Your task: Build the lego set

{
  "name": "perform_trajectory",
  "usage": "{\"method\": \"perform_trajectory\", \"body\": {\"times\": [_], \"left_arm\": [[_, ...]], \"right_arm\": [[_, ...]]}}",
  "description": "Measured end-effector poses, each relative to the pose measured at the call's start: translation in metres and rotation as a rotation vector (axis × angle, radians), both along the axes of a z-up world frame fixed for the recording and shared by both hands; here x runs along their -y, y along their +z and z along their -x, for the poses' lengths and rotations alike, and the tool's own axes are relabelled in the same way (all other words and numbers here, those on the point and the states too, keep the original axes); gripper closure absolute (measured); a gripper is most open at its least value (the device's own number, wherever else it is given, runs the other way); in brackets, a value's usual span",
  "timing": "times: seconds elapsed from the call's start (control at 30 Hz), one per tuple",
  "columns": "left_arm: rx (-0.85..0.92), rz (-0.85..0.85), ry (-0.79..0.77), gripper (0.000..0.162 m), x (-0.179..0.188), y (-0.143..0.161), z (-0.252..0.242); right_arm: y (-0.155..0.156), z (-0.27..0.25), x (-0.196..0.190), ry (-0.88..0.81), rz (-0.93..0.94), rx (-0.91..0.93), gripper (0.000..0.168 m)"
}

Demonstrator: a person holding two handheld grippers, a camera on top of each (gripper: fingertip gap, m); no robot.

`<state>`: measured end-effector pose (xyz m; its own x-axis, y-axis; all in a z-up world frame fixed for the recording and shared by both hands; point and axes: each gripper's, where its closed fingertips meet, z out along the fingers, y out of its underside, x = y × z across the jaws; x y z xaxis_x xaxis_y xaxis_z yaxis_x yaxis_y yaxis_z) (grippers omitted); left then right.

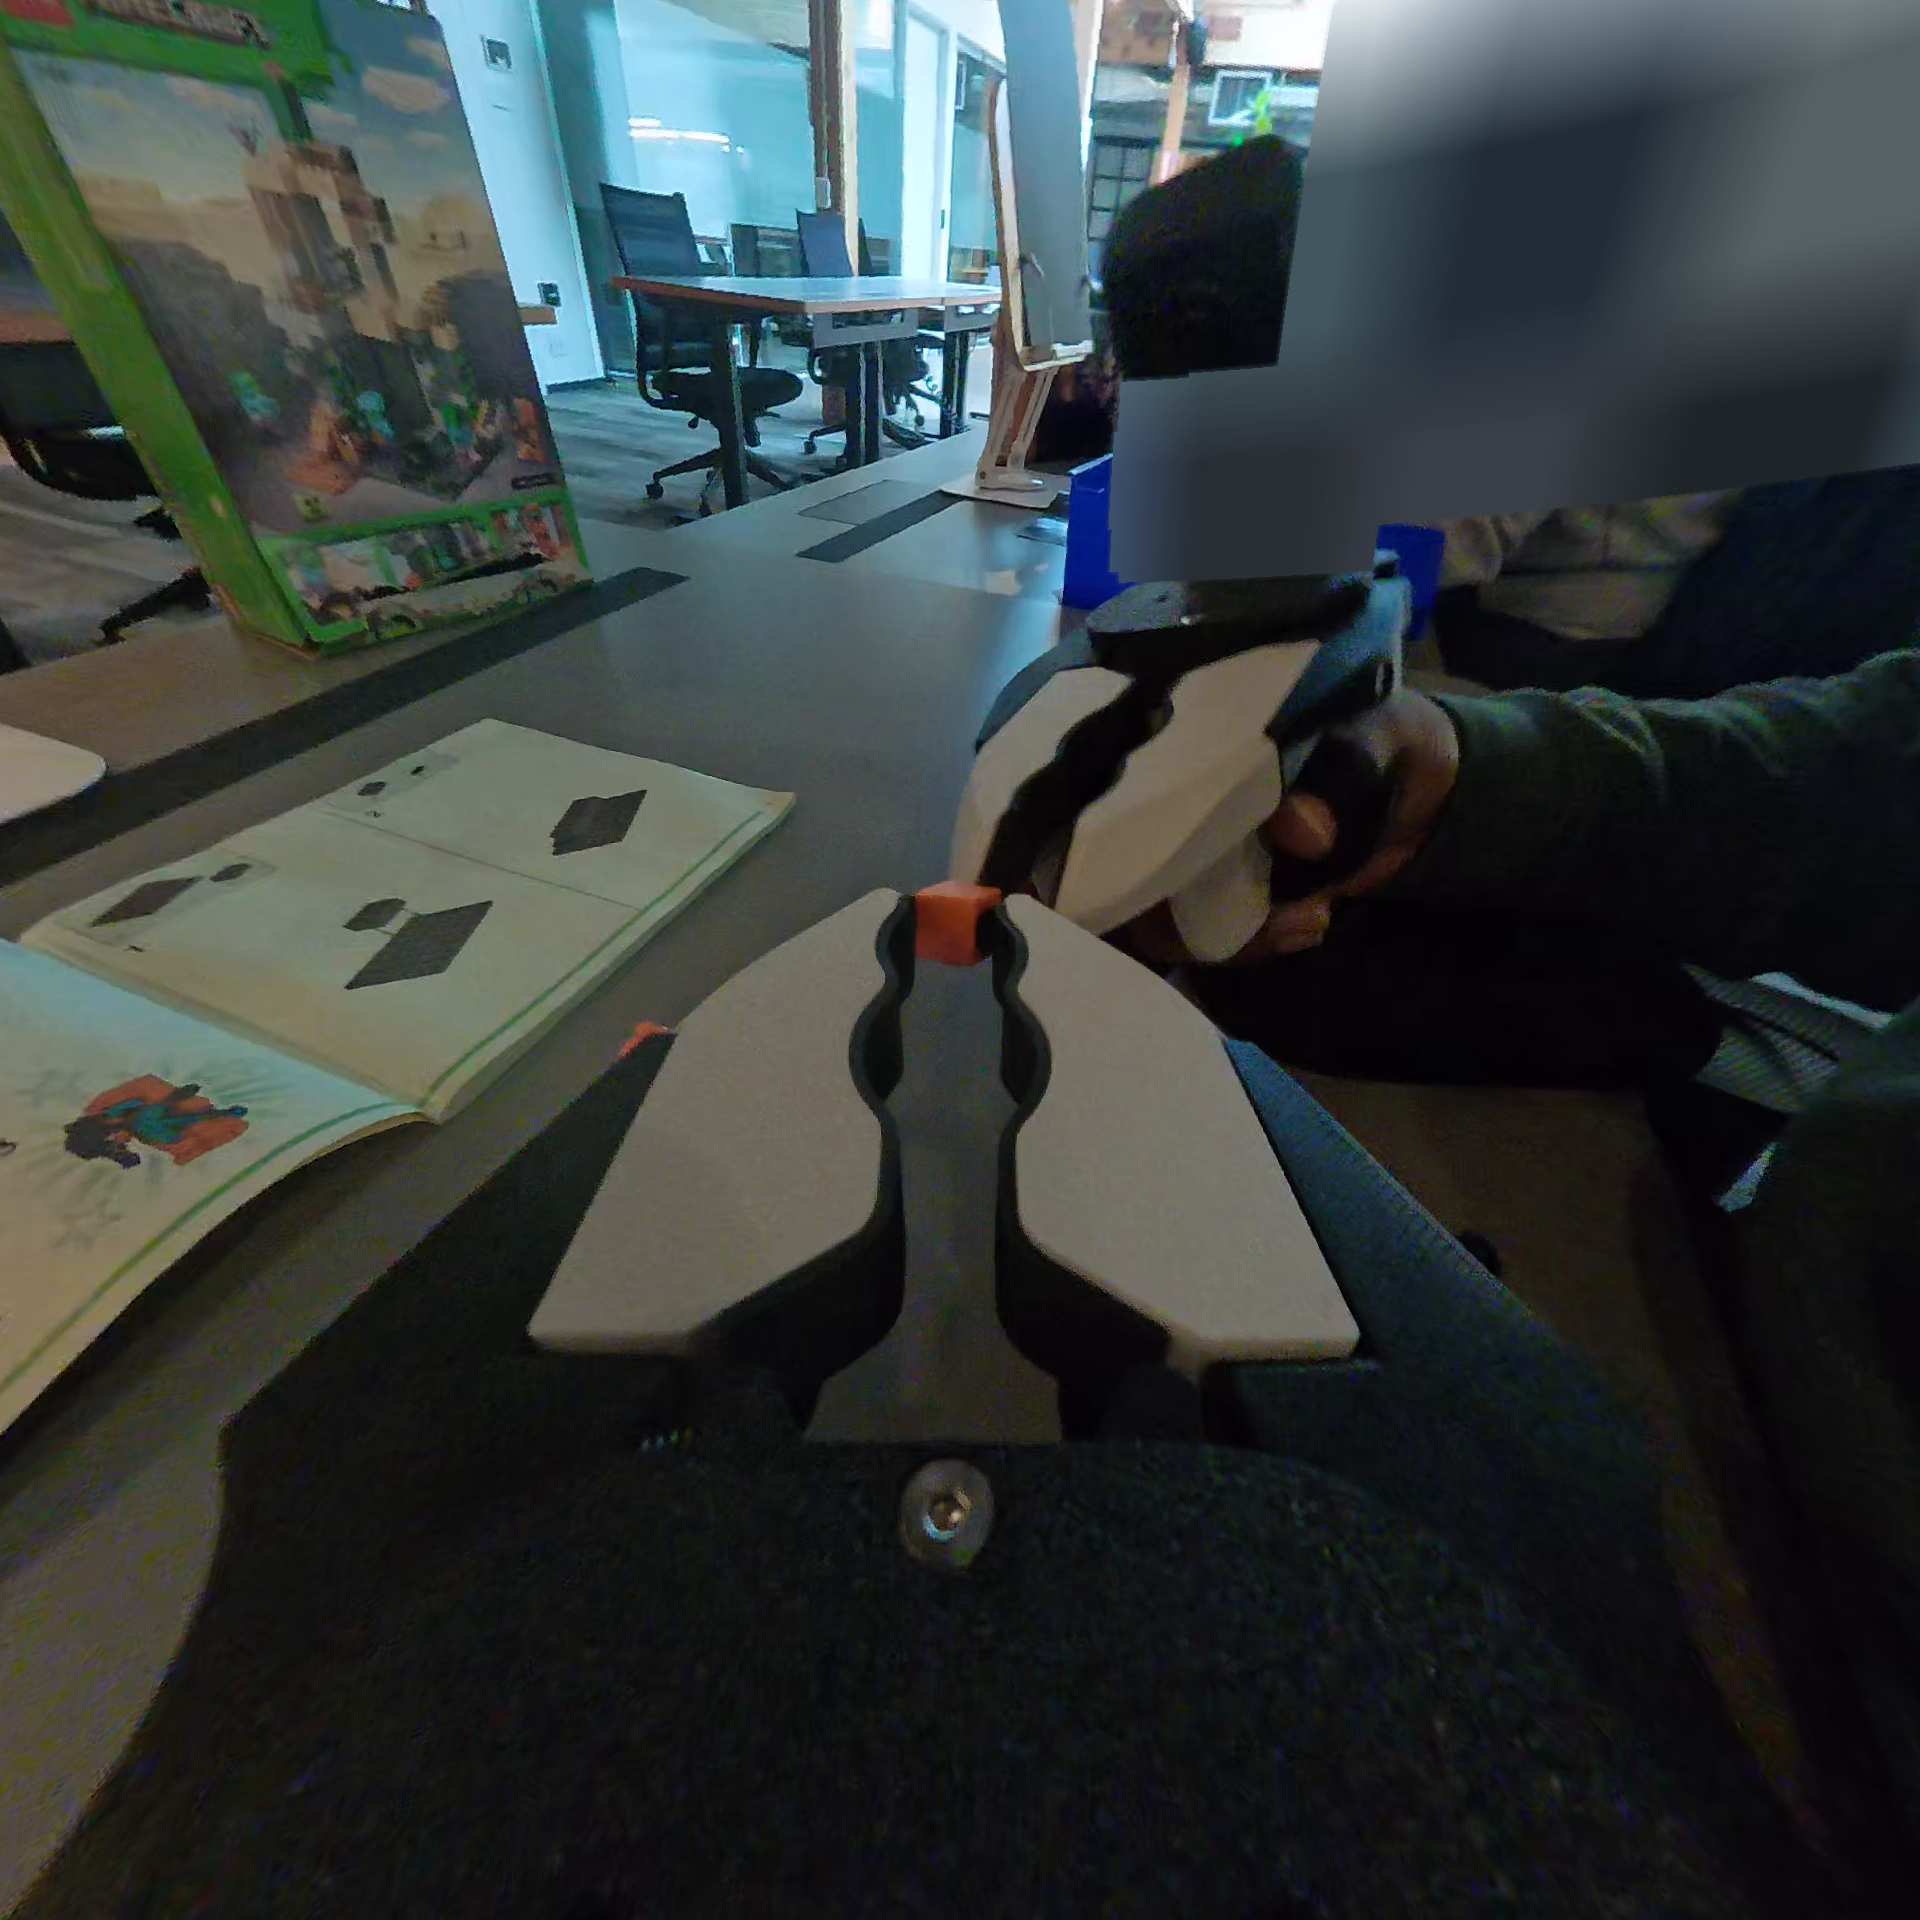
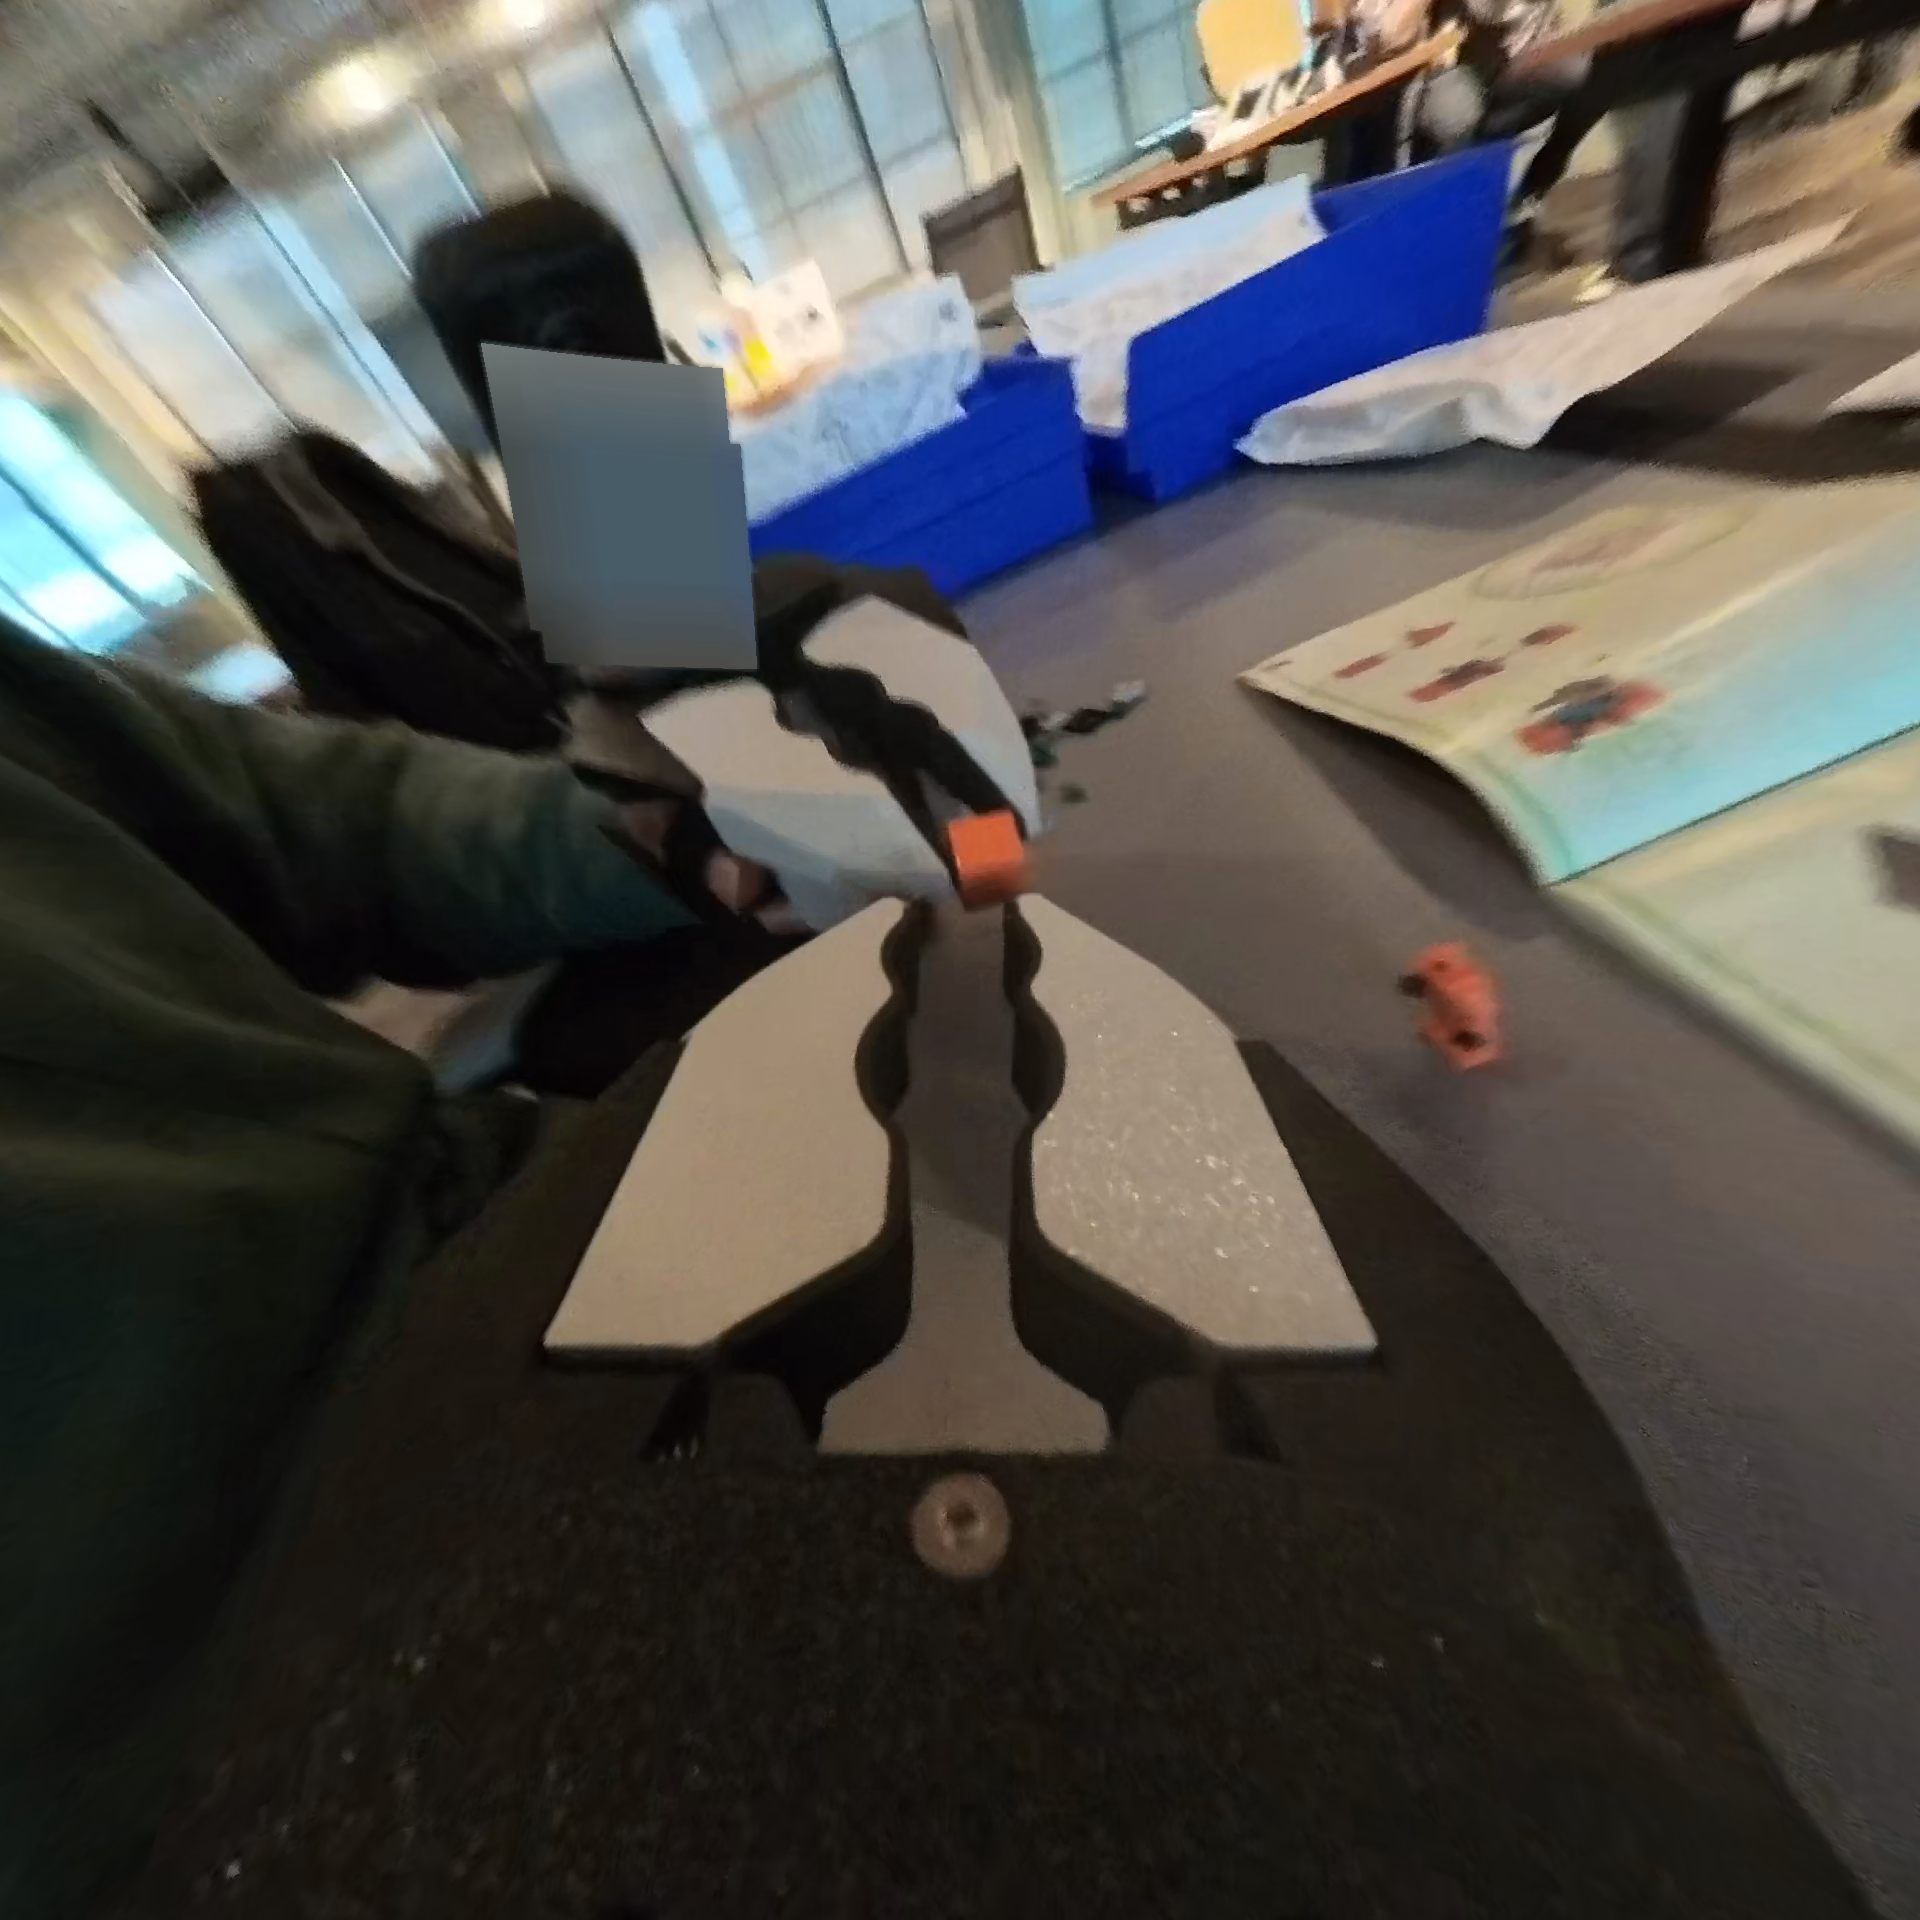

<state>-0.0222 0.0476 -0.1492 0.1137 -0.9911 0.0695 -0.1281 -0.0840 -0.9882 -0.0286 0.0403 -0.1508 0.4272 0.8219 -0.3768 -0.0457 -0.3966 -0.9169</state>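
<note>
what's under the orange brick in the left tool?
Under the orange brick, clamped at the left tool tips, is bare grey table. The right tool sits just beyond. The brick's underside is hidden.

**Dim bench, bright windows, blur on the right view**

Both views are dim in the foreground; daylight comes from glass walls behind. The left wrist view is fairly sharp: the booklet [image 1: 416,914] and box [image 1: 301,343] read clearly, though straight lines bow toward the edges. The right wrist view is smeared by motion blur, most at the rim, where ceiling lights streak; the orange brick [image 2: 985,844] and small orange piece [image 2: 1455,1006] look soft. Shadows on the bench [image 2: 1558,1299] are faint and diffuse. Grain shows in dark areas.
</note>
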Motion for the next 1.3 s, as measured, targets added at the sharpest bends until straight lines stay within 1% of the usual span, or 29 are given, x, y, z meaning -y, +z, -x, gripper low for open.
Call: {"method": "perform_trajectory", "body": {"times": [0.27,0.47,0.57,0.63,0.67,0.87,0.97,1.03,1.17,1.3], "left_arm": [[0.008,-0.086,0.014,0.148,0.002,0.004,0.001],[0.042,-0.224,0.033,0.149,0.009,0.016,0.003],[0.065,-0.274,0.044,0.149,0.012,0.021,0.004],[0.069,-0.3,0.053,0.149,0.012,0.023,0.005],[0.068,-0.305,0.053,0.149,0.011,0.022,0.006],[0.036,-0.251,0.02,0.148,0.011,0.015,0.005],[0.018,-0.218,-0.025,0.139,0.012,0.014,0.006],[-0.008,-0.211,-0.05,0.138,0.013,0.012,0.007],[-0.116,-0.221,-0.123,0.138,0.016,0.001,0.005],[-0.284,-0.282,-0.188,0.139,0.02,-0.016,0.004]], "right_arm": [[0.01,-0.001,-0.001,0.044,0.222,-0.166,0.144],[0.014,0.003,-0.002,0.083,0.423,-0.312,0.142],[0.02,0.008,0.002,0.139,0.501,-0.4,0.145],[0.024,0.009,0.003,0.164,0.552,-0.454,0.152],[0.023,0.009,0.003,0.168,0.57,-0.465,0.153],[0.015,0.007,0.0,0.166,0.635,-0.429,0.155],[0.013,0.004,0.0,0.16,0.639,-0.384,0.155],[0.009,0.003,0.001,0.16,0.639,-0.337,0.155],[0.0,0.004,0.003,0.142,0.636,-0.253,0.155],[-0.011,0.008,0.005,0.123,0.631,-0.159,0.155]]}}
